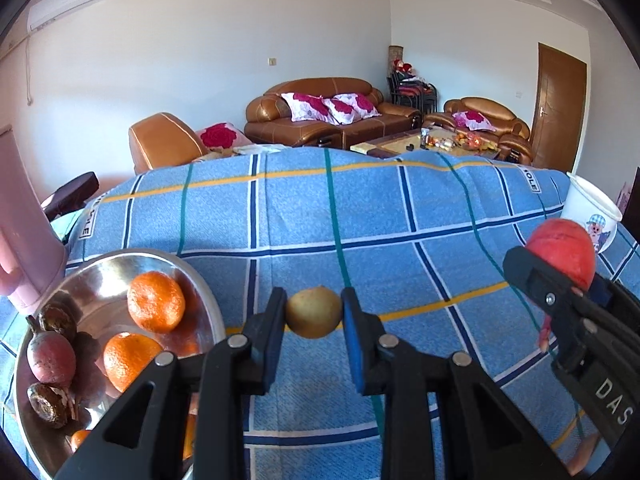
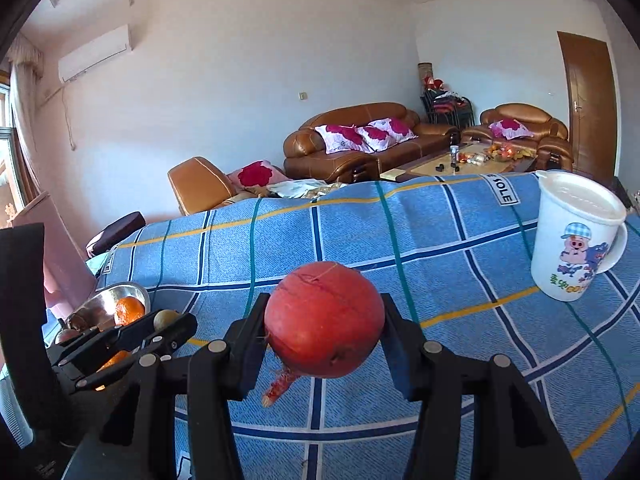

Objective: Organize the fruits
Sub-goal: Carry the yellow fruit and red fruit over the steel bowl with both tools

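Observation:
My left gripper [image 1: 314, 314] is shut on a small yellow-green fruit [image 1: 314, 312], held above the blue checked cloth [image 1: 360, 220]. A steel bowl [image 1: 100, 268] at the left holds two oranges [image 1: 156, 306], a red radish-like fruit [image 1: 51, 358] and dark chestnut-like pieces [image 1: 46, 404]. My right gripper [image 2: 324, 326] is shut on a big red round fruit [image 2: 324, 320] with a root tail. It also shows in the left wrist view [image 1: 562, 254] at far right. The left gripper [image 2: 160, 326] and the bowl [image 2: 100, 300] show at the left of the right wrist view.
A white cartoon mug [image 2: 576, 240] stands on the cloth at the right; it also shows in the left wrist view [image 1: 592, 212]. A pink object [image 1: 24, 240] stands left of the bowl. Brown sofas [image 1: 328, 112] and a coffee table [image 1: 432, 144] lie beyond the table edge.

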